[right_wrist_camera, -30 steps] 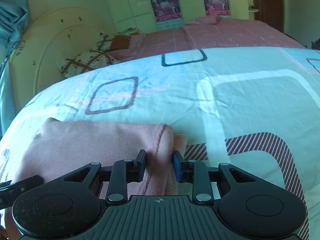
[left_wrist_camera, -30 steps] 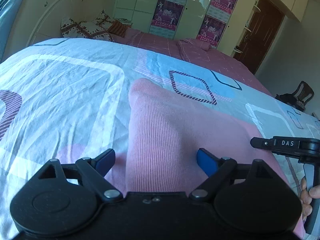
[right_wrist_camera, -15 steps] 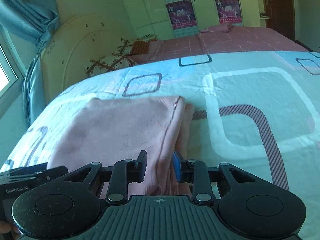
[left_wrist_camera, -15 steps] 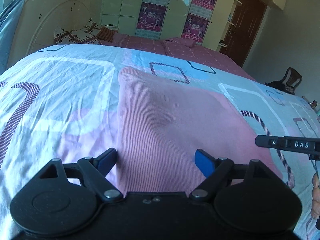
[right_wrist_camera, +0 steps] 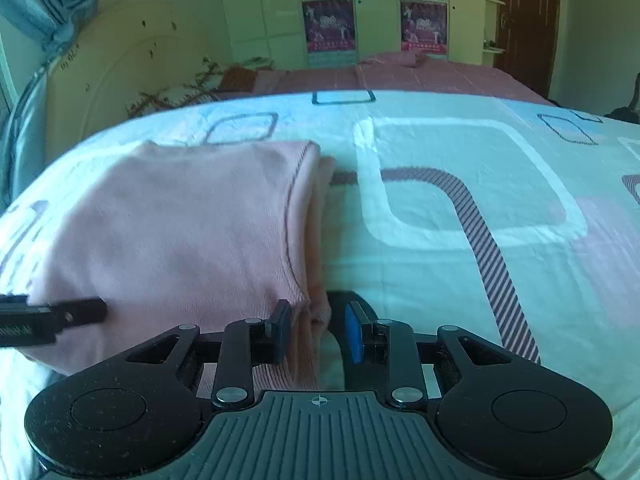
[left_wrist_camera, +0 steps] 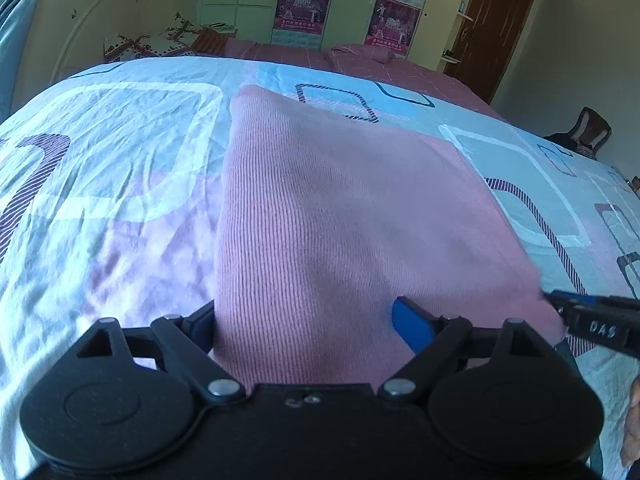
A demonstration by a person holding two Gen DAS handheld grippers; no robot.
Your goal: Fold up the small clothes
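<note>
A folded pink ribbed garment (left_wrist_camera: 352, 216) lies flat on the patterned bedsheet (left_wrist_camera: 112, 168). My left gripper (left_wrist_camera: 304, 328) is open, its blue pads wide apart over the garment's near edge. In the right wrist view the same garment (right_wrist_camera: 180, 232) lies to the left, with its hemmed edge toward the middle. My right gripper (right_wrist_camera: 318, 334) is open, its jaws apart around the garment's near right corner, which sits loose between them. The right gripper's tip shows in the left wrist view (left_wrist_camera: 592, 320) at the garment's right corner.
The bed is wide, with a white and blue sheet (right_wrist_camera: 460, 200) stretching right. A pink blanket (left_wrist_camera: 360, 60) and pillows (left_wrist_camera: 152, 42) lie at the far end near the headboard. A wardrobe with posters (left_wrist_camera: 304, 4), a door and a chair (left_wrist_camera: 588, 132) stand beyond.
My right gripper has opened and let go of the garment's corner. Both grippers have moved back toward the near edge. The garment now lies flat.
</note>
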